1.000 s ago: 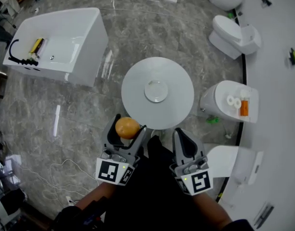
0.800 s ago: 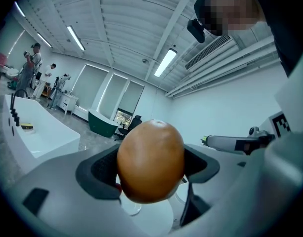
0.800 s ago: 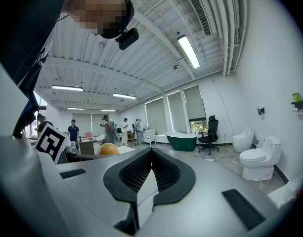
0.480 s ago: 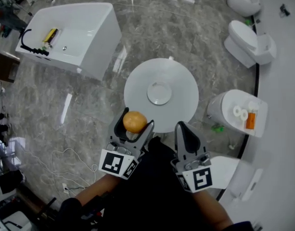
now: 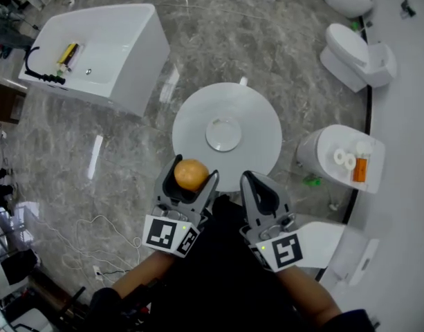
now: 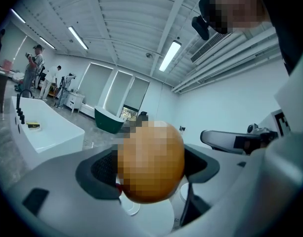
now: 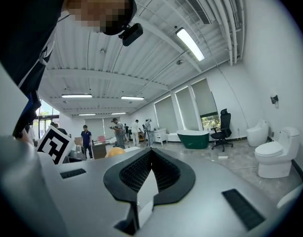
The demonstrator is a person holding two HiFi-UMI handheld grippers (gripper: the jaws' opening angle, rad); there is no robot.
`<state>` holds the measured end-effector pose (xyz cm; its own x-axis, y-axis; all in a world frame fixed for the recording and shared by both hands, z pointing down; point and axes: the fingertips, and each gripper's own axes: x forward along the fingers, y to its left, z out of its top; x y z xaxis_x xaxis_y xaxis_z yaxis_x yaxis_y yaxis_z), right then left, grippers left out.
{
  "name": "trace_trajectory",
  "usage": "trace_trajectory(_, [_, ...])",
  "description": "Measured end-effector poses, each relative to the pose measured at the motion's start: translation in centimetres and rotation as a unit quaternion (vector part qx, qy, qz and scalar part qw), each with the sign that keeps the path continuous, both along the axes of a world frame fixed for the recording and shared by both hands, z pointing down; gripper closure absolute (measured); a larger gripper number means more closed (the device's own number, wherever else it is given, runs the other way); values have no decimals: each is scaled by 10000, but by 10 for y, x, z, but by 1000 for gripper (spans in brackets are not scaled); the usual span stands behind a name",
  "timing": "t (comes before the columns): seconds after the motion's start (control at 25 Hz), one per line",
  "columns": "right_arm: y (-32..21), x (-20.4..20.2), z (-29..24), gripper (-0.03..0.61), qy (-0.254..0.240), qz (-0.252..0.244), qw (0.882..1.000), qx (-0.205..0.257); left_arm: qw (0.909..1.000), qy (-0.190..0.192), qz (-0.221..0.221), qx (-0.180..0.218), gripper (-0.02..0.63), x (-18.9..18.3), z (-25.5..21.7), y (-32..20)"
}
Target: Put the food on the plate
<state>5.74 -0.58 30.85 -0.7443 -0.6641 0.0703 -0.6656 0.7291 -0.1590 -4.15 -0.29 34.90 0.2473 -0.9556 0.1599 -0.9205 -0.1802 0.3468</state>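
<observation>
Head view, looking steeply down. We are holding the food [image 5: 191, 174], a round orange piece, in the left gripper [image 5: 191, 176]. Its jaws are clamping the piece from both sides, and in the left gripper view the food [image 6: 151, 163] is filling the gap between the dark pads. The food is hanging at the near edge of the round white table [image 5: 260, 116], toward its left side. The plate [image 5: 224, 134] is sitting at the table's centre, apart from the food. We are carrying the right gripper [image 5: 258, 185] just beside the left one, at the same near edge, and its jaws are meeting pad against pad. A white bathtub [image 5: 94, 54] is standing on the floor beyond the table's far left edge
</observation>
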Motion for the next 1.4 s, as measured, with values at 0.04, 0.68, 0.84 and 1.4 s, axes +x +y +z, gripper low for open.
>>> trace_trajectory(0.04, [-2,-1,1,571,-8,34,10000,-6,10000,-11,4,12,255,-2,0,-3])
trace_trajectory(0.68, [-36,3,22,571,242,626,9977,-98,9955,-349,621,-618,255,6,85,-51])
trace_trajectory(0.84, [-38,1,19,571,327,832,9960,-64,9939,-338,716,-763,255,-2,96,-63])
trace_trajectory(1.4, [-13,-27,20,571,559,1933,9795,-45,9820,-206,1671,-856,255,-26,120,-51])
